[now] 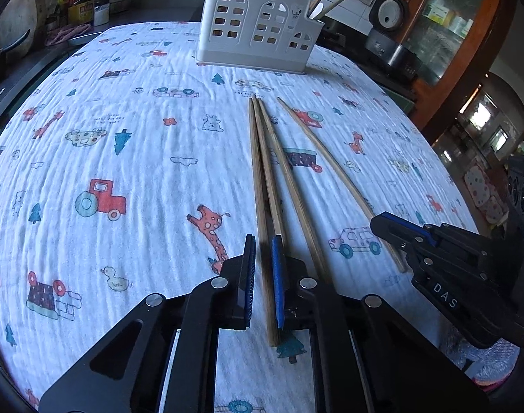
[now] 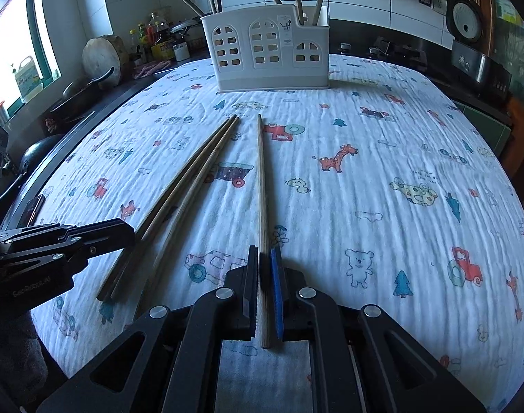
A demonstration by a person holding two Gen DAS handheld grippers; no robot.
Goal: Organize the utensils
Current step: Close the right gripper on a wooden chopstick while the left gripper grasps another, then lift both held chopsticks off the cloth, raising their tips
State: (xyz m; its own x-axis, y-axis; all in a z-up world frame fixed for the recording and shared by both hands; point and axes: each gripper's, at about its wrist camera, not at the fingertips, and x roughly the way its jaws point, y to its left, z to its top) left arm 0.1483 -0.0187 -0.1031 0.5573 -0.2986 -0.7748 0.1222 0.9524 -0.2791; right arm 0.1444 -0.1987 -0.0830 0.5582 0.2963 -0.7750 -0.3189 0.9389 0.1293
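Several wooden chopsticks lie side by side on the printed cloth, pointing at a white utensil holder (image 1: 258, 31) (image 2: 268, 48) at the far edge; more sticks stand in it. My left gripper (image 1: 263, 242) (image 2: 129, 232) is shut on the near end of the leftmost chopstick (image 1: 258, 172), with two others (image 1: 286, 179) close against its right finger. My right gripper (image 2: 265, 251) (image 1: 382, 222) is shut on the near end of the separate rightmost chopstick (image 2: 262, 179) (image 1: 330, 158). Both held sticks still rest along the cloth.
The cloth (image 1: 124, 158) covers the whole table. Bottles (image 1: 79, 3), a pot and a round wooden board (image 2: 102, 55) line the counter at the back left. A rice cooker (image 2: 464, 20) and a wooden cabinet (image 1: 444, 17) stand at the back right.
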